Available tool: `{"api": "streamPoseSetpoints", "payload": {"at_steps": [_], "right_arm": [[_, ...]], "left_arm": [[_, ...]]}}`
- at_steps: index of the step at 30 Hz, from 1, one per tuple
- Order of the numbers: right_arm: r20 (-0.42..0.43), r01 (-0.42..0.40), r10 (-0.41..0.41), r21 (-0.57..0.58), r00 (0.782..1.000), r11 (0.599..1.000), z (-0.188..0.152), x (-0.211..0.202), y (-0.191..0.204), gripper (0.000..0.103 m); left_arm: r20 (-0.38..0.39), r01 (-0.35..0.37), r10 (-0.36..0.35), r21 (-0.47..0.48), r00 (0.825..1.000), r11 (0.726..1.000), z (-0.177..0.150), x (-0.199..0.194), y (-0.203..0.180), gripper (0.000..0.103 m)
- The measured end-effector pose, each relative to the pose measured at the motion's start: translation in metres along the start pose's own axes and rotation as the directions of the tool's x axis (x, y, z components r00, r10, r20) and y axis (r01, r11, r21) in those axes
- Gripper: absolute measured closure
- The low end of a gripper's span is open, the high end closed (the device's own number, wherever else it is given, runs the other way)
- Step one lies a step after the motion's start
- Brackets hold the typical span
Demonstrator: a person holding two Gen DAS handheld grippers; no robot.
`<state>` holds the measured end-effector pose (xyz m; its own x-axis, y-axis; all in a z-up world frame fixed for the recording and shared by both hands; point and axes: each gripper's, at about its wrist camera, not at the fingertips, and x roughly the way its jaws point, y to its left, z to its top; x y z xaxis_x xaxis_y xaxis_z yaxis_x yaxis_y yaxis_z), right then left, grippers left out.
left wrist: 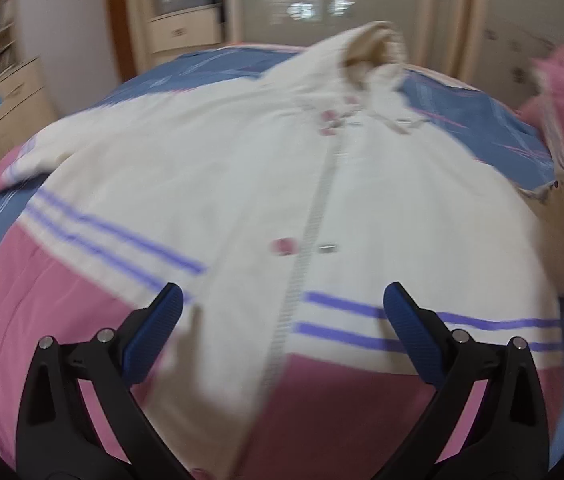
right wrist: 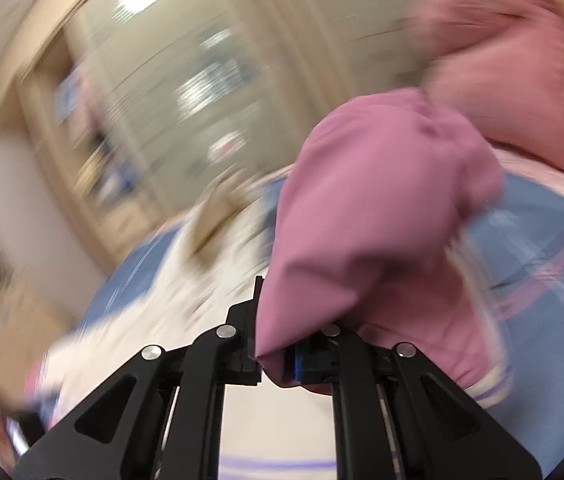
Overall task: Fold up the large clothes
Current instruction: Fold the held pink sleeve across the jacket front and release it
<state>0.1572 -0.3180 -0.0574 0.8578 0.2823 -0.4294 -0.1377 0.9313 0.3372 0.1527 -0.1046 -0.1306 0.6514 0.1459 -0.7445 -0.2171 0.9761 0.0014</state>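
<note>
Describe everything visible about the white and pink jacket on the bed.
The jacket lies front up on the blue bedspread, zipped down the middle, hood at the far end. Its body is cream-white with twin purple stripes above a pink hem; small pink shapes dot the chest. One pink sleeve is lifted, pinched in the shut right gripper. The open left gripper hovers over the hem.

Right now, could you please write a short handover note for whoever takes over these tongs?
Left tongs: open, empty, above the hem of the cream jacket with purple stripes and pink hem band.
Right tongs: shut on the jacket's pink sleeve, lifted off the blue and pink bedspread.
Jacket lies flat, front up, zipped, hood at far end.
Done: sleeve gripped. Left: fold sleeves in, then the body.
</note>
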Motion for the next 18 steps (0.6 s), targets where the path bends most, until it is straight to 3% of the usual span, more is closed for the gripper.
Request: {"api": "streamPoseSetpoints", "payload": {"at_steps": [2, 4, 6, 7, 8, 9, 12, 13, 14, 16, 18], "right_arm": [[-0.061, -0.114, 0.108, -0.113, 0.992, 0.987, -0.013, 0.007, 0.039, 0.092], [-0.083, -0.254, 0.245, -0.140, 0.966, 0.957, -0.021, 0.003, 0.058, 0.089], [-0.077, -0.327, 0.319, -0.158, 0.945, 0.932, -0.020, -0.004, 0.066, 0.062], [-0.045, -0.348, 0.345, -0.176, 0.937, 0.921, -0.017, -0.012, 0.067, 0.026], [0.022, -0.364, 0.375, -0.196, 0.927, 0.911, -0.014, -0.025, 0.065, 0.014], [0.096, -0.380, 0.406, -0.212, 0.909, 0.900, -0.012, -0.040, 0.061, 0.014], [0.203, -0.419, 0.450, -0.177, 0.870, 0.891, 0.000, -0.065, 0.037, 0.007], [0.228, -0.410, 0.431, -0.136, 0.873, 0.902, 0.002, -0.069, 0.018, 0.004], [0.242, -0.372, 0.379, -0.073, 0.893, 0.925, 0.007, -0.067, 0.002, 0.004], [0.216, -0.251, 0.236, 0.043, 0.947, 0.967, 0.017, -0.052, -0.027, 0.004], [0.151, -0.056, 0.031, 0.165, 0.988, 0.985, 0.019, -0.034, -0.055, 0.004]], "left_arm": [[-0.016, -0.049, 0.049, -0.055, 0.999, 0.997, 0.001, 0.004, 0.017, 0.002], [-0.031, -0.083, 0.080, -0.095, 0.996, 0.992, 0.000, 0.007, 0.029, 0.002], [-0.044, -0.080, 0.075, -0.129, 0.996, 0.988, 0.000, 0.008, 0.039, 0.002], [-0.043, -0.072, 0.067, -0.141, 0.997, 0.987, 0.000, 0.007, 0.042, 0.002], [-0.042, -0.066, 0.060, -0.147, 0.997, 0.987, 0.002, 0.005, 0.043, 0.002], [-0.048, -0.062, 0.055, -0.145, 0.997, 0.988, 0.003, 0.004, 0.042, 0.002], [-0.077, -0.008, -0.001, -0.119, 0.997, 0.993, 0.007, 0.002, 0.036, 0.002], [-0.068, 0.016, -0.024, -0.119, 0.997, 0.993, 0.008, 0.000, 0.035, 0.002], [-0.051, 0.034, -0.041, -0.118, 0.998, 0.992, 0.008, -0.005, 0.033, 0.002], [-0.021, 0.059, -0.062, -0.111, 0.998, 0.992, 0.008, -0.013, 0.030, 0.002], [-0.025, 0.109, -0.112, -0.111, 0.993, 0.988, 0.008, -0.014, 0.028, 0.002]]}}
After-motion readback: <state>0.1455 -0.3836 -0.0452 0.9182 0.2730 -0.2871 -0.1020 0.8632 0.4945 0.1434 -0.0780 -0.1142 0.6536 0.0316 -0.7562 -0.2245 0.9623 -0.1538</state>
